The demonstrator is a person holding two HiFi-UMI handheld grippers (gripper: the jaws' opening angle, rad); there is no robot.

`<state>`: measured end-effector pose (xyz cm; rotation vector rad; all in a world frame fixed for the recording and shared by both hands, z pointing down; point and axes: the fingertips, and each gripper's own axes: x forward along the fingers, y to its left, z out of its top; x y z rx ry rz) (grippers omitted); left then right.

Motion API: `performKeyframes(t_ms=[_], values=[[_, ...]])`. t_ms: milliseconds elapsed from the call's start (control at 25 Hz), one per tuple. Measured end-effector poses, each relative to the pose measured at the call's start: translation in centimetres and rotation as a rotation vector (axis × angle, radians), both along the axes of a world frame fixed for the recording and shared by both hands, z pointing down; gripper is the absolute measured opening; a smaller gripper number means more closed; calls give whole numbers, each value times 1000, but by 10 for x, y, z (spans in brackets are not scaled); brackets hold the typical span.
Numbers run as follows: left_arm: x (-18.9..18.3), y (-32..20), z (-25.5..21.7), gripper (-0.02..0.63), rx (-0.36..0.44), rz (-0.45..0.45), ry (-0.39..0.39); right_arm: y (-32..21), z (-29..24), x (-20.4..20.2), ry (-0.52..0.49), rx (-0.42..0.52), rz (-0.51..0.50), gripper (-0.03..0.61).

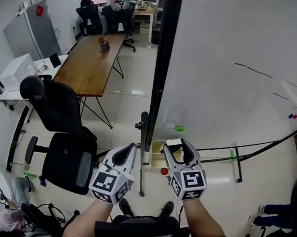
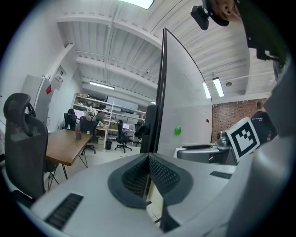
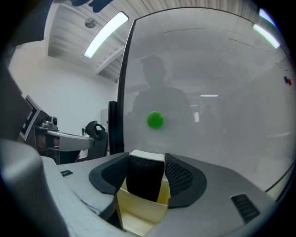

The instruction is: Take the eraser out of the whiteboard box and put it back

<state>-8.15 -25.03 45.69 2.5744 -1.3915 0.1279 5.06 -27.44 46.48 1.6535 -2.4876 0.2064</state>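
The big whiteboard (image 1: 229, 70) stands behind the yellow box (image 1: 155, 157). My right gripper (image 1: 175, 145) squeezes the black eraser (image 3: 145, 178) at the box's open top. My left gripper (image 2: 149, 161), beside the box, is pressed together on nothing.

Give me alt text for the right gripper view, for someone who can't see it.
The right gripper has its fingers shut on a black eraser with a white top, held at the mouth of a pale yellow open box. Behind stands a white whiteboard bearing a round green magnet.
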Motion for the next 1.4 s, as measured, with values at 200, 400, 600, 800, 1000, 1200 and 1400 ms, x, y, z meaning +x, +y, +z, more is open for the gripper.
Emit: performKeyframes(t_ms=[200, 400, 600, 800, 1000, 1200, 1400], values=[[2, 0, 7, 26, -26, 0, 11, -2, 19, -2, 10, -87, -1, 267], [5, -1, 15, 26, -39, 5, 11, -4, 30, -5, 31, -149, 6, 267], [9, -1, 23, 26, -57, 6, 3, -2, 39, -7, 53, -209, 3, 265], [5, -5, 25, 26, -54, -18, -7, -1, 45, -7, 64, -266, 0, 265], [6, -4, 27, 26, -64, -24, -16, 1, 51, -9, 93, -325, 2, 265], [15, 2, 26, 26, -77, -9, -13, 3, 61, -10, 125, -401, 11, 265], [21, 8, 24, 26, -86, 5, -11, 4, 66, -11, 124, -458, 23, 264]])
